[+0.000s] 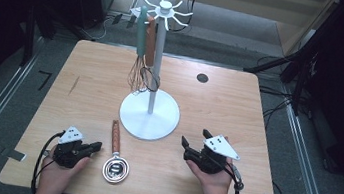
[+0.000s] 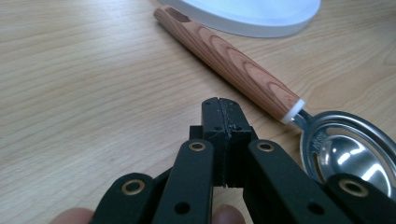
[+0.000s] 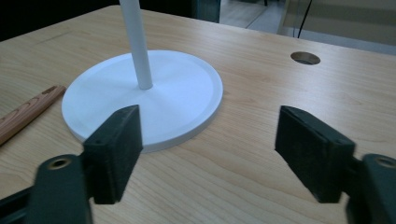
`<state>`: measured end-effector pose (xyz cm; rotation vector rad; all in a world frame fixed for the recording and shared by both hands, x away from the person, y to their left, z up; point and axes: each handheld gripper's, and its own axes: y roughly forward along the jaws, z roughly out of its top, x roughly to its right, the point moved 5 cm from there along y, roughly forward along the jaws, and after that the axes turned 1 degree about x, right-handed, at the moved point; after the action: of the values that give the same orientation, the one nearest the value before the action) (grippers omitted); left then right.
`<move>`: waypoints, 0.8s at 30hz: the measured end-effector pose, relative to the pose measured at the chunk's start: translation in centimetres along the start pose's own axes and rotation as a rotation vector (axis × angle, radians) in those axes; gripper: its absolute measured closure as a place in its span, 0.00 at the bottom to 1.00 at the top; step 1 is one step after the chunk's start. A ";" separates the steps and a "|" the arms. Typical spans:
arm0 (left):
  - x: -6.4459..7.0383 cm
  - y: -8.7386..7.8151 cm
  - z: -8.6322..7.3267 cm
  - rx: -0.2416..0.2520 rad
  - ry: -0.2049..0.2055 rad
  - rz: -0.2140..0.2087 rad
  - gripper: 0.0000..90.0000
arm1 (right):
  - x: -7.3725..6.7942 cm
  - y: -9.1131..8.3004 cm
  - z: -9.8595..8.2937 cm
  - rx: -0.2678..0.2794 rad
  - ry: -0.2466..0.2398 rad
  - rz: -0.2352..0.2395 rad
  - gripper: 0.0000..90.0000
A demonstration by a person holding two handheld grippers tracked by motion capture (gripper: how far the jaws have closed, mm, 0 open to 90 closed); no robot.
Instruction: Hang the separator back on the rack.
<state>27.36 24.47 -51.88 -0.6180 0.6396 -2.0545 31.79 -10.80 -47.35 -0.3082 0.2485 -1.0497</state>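
grippers at rest beside the strainer

while the high view places the left gripper (image 1: 94, 146) just beside the strainer (image 1: 115, 160), apparently clear of it, the left gripper view confirms pressed-together jaws holding nothing. the right gripper (image 3: 208, 154) stands wide apart before the stand's white base (image 3: 182, 102).

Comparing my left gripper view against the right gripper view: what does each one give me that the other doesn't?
The left gripper view alone gives the left gripper with its jaws shut on nothing, and the metal bowl of the wood-handled utensil lying just beside it.

The right gripper view alone gives the right gripper with its jaws wide open, the stand's white pole, and the round hole in the table.

Both share the utensil's wooden handle, the stand's white base and the wooden tabletop.
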 end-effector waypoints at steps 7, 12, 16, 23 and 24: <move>0.8 0.5 -0.2 -0.023 0.017 -0.025 1.00 | -0.5 0.2 -0.7 -0.001 0.004 0.021 0.48; 1.1 0.6 -0.3 -0.030 0.021 -0.038 1.00 | -0.9 0.3 -0.8 -0.004 -0.005 0.027 0.50; 1.6 0.9 -0.3 -0.040 0.034 -0.041 1.00 | -1.1 0.5 -1.0 -0.021 -0.012 0.041 0.50; 2.2 1.1 -0.4 -0.044 0.040 -0.058 1.00 | -1.3 0.6 -1.0 -0.031 0.002 0.054 0.50; 2.3 1.2 -0.4 -0.045 0.043 -0.058 1.00 | -1.4 0.6 -1.1 -0.034 0.005 0.055 0.50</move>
<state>26.68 22.06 -52.48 -0.6263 0.7020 -2.1167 31.22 -9.47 -48.45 -0.3275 0.2777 -0.9924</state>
